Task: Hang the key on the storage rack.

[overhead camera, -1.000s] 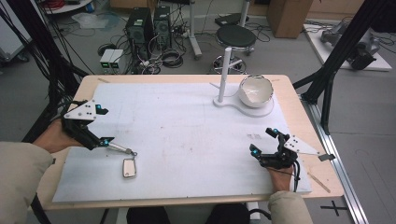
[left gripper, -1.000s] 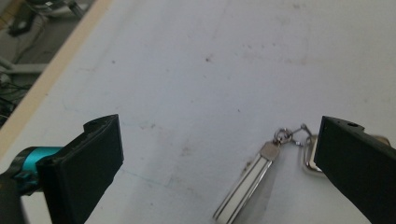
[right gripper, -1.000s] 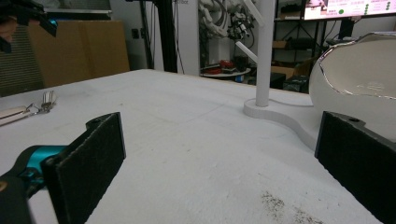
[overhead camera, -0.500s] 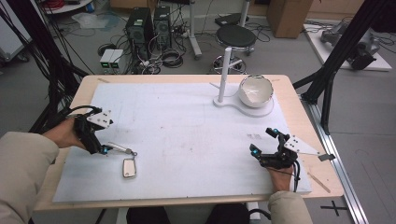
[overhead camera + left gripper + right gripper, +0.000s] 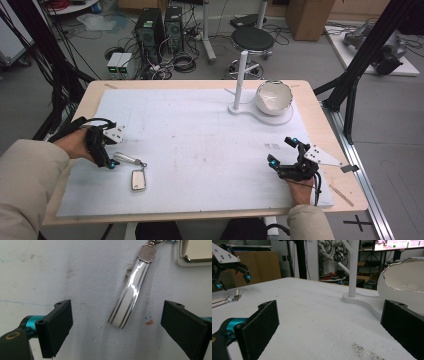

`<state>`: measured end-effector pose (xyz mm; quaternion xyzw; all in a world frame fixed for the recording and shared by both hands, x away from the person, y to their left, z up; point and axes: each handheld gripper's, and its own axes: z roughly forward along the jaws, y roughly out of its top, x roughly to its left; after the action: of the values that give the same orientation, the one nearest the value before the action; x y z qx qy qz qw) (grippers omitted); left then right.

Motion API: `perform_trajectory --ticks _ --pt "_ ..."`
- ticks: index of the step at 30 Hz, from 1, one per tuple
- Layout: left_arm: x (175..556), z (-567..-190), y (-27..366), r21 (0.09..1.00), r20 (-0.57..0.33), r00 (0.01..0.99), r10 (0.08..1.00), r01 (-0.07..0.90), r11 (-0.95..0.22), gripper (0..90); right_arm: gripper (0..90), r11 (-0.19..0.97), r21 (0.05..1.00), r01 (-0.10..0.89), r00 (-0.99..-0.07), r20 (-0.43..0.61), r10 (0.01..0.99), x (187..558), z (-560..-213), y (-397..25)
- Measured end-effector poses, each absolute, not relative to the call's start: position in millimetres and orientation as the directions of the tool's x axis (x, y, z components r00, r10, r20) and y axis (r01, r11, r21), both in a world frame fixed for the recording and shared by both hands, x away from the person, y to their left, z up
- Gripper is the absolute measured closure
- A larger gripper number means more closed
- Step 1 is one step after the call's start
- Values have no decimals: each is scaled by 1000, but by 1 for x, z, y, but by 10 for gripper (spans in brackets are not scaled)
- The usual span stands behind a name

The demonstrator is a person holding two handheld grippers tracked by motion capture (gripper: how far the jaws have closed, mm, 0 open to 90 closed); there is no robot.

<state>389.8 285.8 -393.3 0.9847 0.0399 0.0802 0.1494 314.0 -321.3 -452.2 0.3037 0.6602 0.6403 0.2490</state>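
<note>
— Since you're on the far end, what's on the worktop (image 5: 200,85)?

— I see a white mat (image 5: 200,145) covering most of it. At the far right of the mat a white stand (image 5: 240,80) rises from a flat base, and a white bowl (image 5: 273,97) sits on that base beside the post.

— And your two tongs?

— My left tongs (image 5: 112,162) hang over the mat's near left part, jaws spread wide apart and holding nothing. My right tongs (image 5: 284,151) are at the near right, also spread wide and empty, pointing toward the stand and bowl.

— The smaller bits?

— A key ring lies flat on the mat: its white strap (image 5: 130,293) lies between my left jaws, touching neither. A metal clip joins it to a small rectangular tag (image 5: 138,180) just nearer me.
</note>
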Motion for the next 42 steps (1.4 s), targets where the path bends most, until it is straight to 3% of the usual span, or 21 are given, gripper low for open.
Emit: perform_trajectory --ticks 7,18,35,42 --pt "392 -394 286 307 124 988 92 50 -950 174 9 -10 996 89 -690 69 720 314 -452 -321" --pt "392 -396 286 304 100 991 94 59 -951 352 9 -9 996 89 -691 68 720 314 -452 -322" --pt "394 -400 285 239 96 990 100 75 -968 554 9 -12 996 92 -691 73 719 314 -452 -322" --pt "395 -399 284 217 83 993 87 67 -974 698 9 -12 996 92 -691 72 719 314 -452 -322"
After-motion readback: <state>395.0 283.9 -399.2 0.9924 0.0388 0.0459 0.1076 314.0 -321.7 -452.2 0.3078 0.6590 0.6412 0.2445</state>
